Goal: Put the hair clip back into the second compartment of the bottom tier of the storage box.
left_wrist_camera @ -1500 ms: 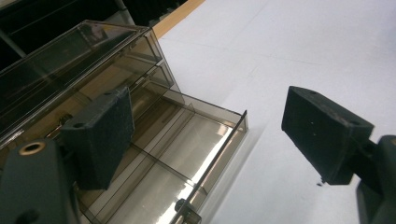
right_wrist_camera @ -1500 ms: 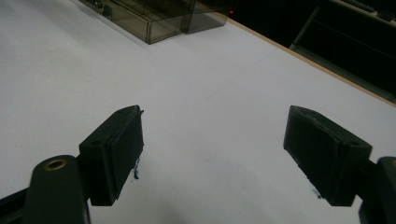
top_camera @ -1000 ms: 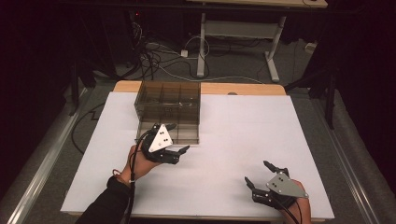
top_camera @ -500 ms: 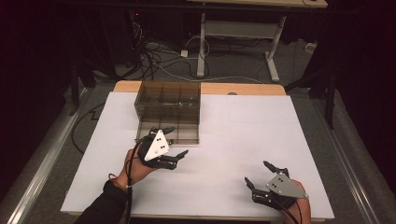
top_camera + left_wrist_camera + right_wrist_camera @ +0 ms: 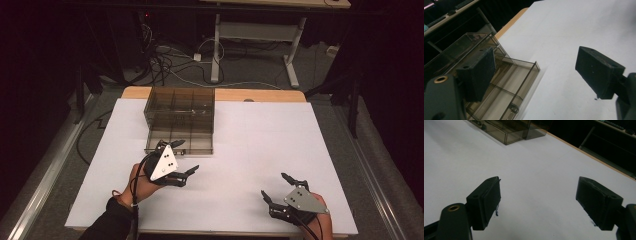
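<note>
The left gripper (image 5: 181, 157) sits near the front-left of the white table (image 5: 260, 145) in the high view, its jaws spread wide with nothing between them, one tip reaching to the front edge of the smoky transparent organizer box (image 5: 181, 120) and the other pointing out over bare table to the right; the person's left hand (image 5: 140, 180) holds it from behind, a dark sleeve (image 5: 107, 225) coming in from the bottom edge. The box stands toward the far left of the table, divided into compartments, with a lower tray part (image 5: 180, 144) jutting forward toward the person. The right gripper (image 5: 277, 189) rests low near the front-right corner, well apart from the box, jaws likewise wide apart and empty (its grey three-cornered plate faces up). In the left gripper view, the two black pads (image 5: 477, 72) stand far apart; the left one overlaps the box (image 5: 506, 82), whose open tray shows thin dividers and a small metal piece near its front wall, too small to tell what it is, while the right pad hangs over plain white table (image 5: 564, 37). In the right gripper view, the pads (image 5: 485, 202) are wide apart above bare white table (image 5: 536, 170), and a corner of the box (image 5: 506, 130) shows far off at the top.
</note>
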### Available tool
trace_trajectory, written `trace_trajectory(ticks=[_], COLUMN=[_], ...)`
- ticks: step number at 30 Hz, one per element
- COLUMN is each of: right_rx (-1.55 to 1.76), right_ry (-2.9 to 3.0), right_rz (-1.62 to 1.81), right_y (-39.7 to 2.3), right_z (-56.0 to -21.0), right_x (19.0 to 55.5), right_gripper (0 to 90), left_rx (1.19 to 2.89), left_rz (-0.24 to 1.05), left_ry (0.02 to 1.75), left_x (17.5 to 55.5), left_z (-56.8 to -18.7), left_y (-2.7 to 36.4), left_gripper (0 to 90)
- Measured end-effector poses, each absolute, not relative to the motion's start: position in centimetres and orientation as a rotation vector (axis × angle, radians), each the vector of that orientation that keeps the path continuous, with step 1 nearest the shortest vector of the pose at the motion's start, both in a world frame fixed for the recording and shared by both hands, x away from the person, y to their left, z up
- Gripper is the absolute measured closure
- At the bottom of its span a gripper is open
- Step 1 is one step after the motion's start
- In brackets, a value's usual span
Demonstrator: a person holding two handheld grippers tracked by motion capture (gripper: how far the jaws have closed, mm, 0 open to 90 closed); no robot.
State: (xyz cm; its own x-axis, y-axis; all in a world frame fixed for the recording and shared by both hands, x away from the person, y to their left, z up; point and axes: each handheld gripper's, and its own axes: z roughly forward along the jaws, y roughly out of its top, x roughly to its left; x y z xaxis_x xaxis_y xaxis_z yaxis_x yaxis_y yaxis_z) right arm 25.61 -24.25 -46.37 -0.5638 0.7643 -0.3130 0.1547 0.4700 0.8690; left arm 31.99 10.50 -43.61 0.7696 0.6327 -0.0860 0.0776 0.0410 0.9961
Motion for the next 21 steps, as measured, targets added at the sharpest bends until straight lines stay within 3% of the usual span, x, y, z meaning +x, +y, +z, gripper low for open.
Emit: trace_trajectory(ticks=[21], right_rx=[0.734], right_ry=[2.007], right_rz=[1.085], right_y=[-23.8], right_z=[-46.3], right_x=[25.3], right_gripper=[20.0], left_rx=[1.495], left_rz=[0.467], left_ry=[0.586], left_x=[30.1], left_z=[-44.3], left_y=[11.7], left_gripper=[15.6])
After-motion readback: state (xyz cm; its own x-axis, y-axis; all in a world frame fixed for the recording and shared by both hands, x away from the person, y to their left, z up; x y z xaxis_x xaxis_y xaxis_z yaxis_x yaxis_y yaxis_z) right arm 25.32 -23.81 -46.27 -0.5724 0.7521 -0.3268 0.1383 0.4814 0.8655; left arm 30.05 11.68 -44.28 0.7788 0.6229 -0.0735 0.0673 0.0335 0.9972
